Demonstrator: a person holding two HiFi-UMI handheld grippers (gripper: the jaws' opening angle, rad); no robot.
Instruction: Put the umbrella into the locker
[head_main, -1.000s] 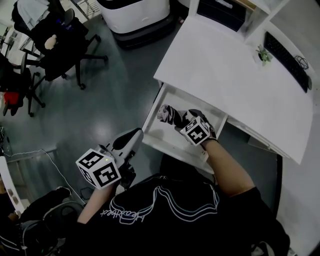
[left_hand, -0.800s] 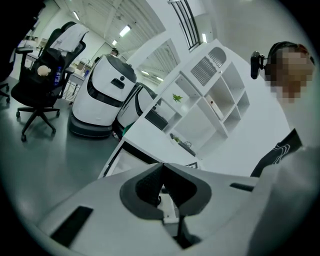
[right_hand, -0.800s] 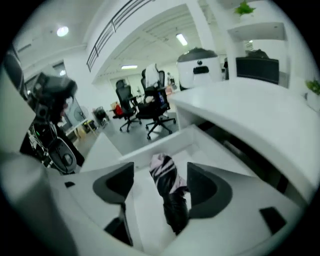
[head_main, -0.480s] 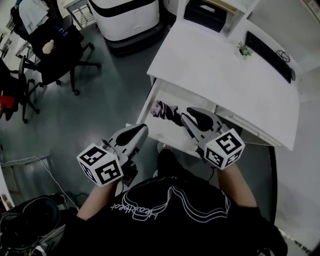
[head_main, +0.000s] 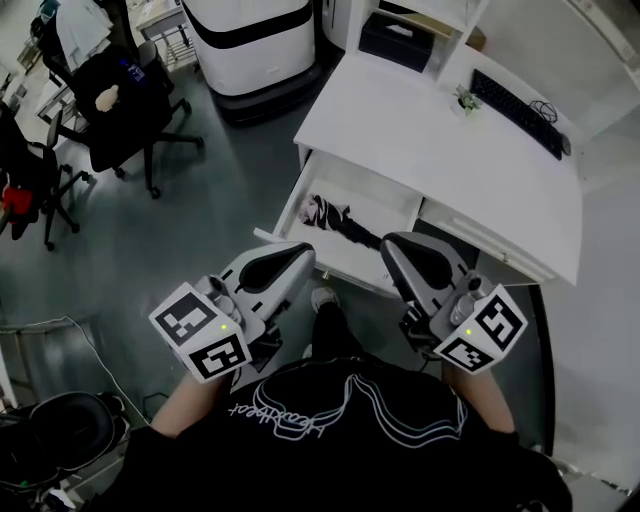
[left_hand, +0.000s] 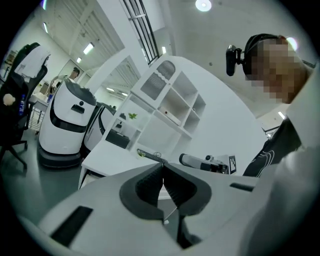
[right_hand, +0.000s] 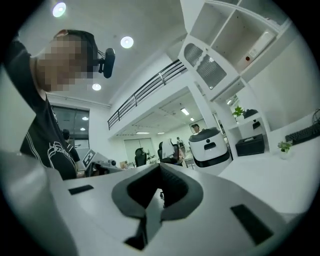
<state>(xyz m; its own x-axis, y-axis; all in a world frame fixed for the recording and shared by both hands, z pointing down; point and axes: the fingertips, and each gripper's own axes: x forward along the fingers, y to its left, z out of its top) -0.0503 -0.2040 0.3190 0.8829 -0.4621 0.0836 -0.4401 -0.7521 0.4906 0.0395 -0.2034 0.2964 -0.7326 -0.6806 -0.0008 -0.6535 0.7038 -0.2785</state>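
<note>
The folded umbrella (head_main: 335, 218), dark with a pale patterned end, lies inside the open drawer (head_main: 378, 203) of the white desk (head_main: 440, 150). Both grippers are held level in front of the person, above and nearer than the drawer, touching nothing. My left gripper (head_main: 300, 256) is shut with nothing between its pads (left_hand: 162, 169). My right gripper (head_main: 392, 246) is shut and empty too (right_hand: 160, 172). Each gripper view also catches the other gripper: the right gripper (left_hand: 206, 162) and the left gripper (right_hand: 97, 169).
A keyboard (head_main: 515, 112) and a small plant (head_main: 462, 100) sit at the desk's far side. A black box (head_main: 398, 40) rests on a shelf behind. A white machine (head_main: 250, 40) and office chairs (head_main: 125, 100) stand on the grey floor at left.
My right gripper has risen out of the drawer, away from the umbrella, and its jaws have closed. The left gripper has also come up. The umbrella stays in the drawer.
</note>
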